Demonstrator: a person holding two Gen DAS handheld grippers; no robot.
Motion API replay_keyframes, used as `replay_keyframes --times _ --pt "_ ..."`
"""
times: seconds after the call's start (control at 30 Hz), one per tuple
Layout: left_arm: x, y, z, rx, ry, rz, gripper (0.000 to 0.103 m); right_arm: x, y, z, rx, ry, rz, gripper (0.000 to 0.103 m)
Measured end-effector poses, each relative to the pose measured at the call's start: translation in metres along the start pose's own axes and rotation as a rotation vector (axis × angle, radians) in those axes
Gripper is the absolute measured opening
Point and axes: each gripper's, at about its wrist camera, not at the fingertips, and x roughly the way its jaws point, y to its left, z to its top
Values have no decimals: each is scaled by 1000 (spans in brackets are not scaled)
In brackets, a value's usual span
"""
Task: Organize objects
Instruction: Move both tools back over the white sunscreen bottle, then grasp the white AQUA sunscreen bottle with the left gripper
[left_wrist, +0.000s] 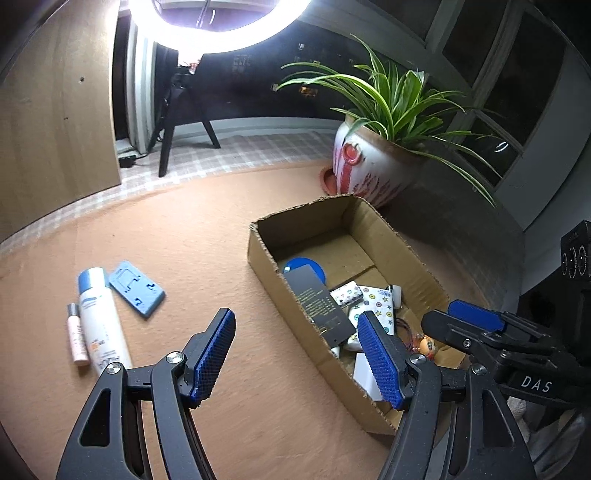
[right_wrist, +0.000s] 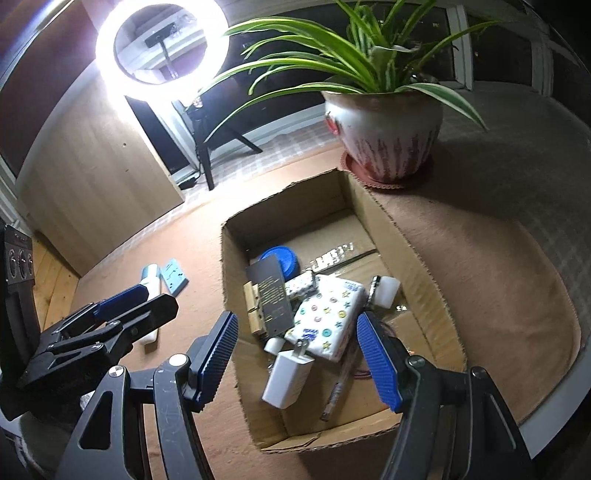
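Lower left on the worktop (left_wrist: 221, 229), the sunscreen bottle (left_wrist: 101, 317) awaits the spread, empty left hand-held gripper (left_wrist: 295, 356); grasping across its width suits boxing it in the cardboard box (left_wrist: 406, 254).

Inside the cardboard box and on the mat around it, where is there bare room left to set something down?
In the cardboard box, the far end beyond the blue lid is bare floor. The near half is crowded: black card, patterned pouch, white charger. On the mat, a wide bare patch lies between the box and the blue case beside the white bottle.
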Motion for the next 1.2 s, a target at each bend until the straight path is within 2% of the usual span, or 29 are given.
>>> replay_keyframes --times 0.33,0.5,0.83,1.07,1.2 --pt "-16 19 -8 -24 0 22 72 -1 20 -7 -21 14 27 64" --pt "-15 55 -14 -85 38 58 72 -2 23 -12 -17 19 35 63" --pt "-6 155 -20 -279 114 116 72 -3 24 -20 -10 24 42 63" --pt "14 185 -7 -317 136 156 71 -3 22 -24 -12 37 40 63" --pt "27 189 0 -303 152 175 67 -4 18 -25 -1 39 37 63"
